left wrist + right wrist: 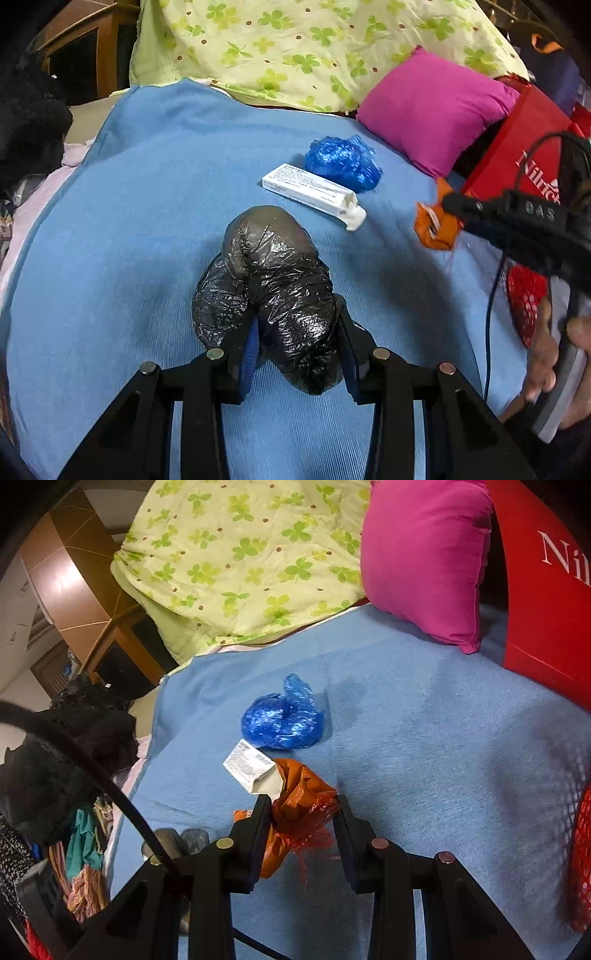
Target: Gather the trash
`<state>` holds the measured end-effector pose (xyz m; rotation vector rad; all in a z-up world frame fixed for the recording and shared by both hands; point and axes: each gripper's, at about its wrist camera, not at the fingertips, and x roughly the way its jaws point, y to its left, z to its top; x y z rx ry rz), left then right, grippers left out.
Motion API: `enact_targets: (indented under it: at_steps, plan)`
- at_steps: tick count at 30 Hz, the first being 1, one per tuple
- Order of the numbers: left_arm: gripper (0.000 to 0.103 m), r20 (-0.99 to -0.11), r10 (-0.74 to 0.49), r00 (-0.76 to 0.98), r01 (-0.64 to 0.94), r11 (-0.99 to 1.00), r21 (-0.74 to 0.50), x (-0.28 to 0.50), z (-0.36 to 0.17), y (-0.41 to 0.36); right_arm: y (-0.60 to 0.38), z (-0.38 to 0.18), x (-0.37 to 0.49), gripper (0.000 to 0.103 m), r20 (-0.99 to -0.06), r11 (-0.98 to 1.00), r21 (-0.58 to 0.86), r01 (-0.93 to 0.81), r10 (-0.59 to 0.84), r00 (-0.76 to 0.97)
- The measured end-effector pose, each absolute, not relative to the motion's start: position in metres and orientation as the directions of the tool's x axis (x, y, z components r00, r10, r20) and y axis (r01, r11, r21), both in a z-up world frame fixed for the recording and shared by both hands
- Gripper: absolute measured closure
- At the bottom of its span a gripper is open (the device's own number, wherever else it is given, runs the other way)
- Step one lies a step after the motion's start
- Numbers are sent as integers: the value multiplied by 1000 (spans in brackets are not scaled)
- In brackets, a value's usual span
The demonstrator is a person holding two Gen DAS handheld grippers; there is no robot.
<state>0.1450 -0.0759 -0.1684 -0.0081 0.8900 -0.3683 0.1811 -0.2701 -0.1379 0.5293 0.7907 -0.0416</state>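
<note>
**Both grippers hold crumpled plastic**

Your left gripper (295, 343) is clamped on a black plastic bag wad (273, 291) over the blue blanket (129, 221). Your right gripper (301, 830) pinches an orange plastic wrapper (299, 805). Beyond them lie a white carton (314, 192) and, just beside it, a blue plastic wad (343, 162), near the pink pillow (432, 107).

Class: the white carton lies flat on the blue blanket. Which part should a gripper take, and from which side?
Probably from above, jaws across the narrow width of the white carton at mid-length. It is long, flat and rigid; its open flap end looks flimsy, and the blue bag crowds its far side.
</note>
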Motion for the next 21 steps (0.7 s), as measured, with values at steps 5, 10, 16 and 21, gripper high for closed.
enact_targets:
  at_steps: [5,10,16,21]
  plan:
    - [62,-736,-284,615,304,946,-111,128,-149,-75,-262,-131,163,67,-665,876,437,204,161,729]
    - [62,-708,-244,663,286,956,-63,115,-129,-75,-258,-122,135,67,-638,886,426,183,151,755]
    - [62,-675,-224,703,293,956,-12,96,-108,-84,-256,-112,101,67,-601,902,399,163,123,790]
    - [62,-651,-221,726,304,952,16,82,-93,-90,-251,-102,76,67,-558,918,377,128,115,822]
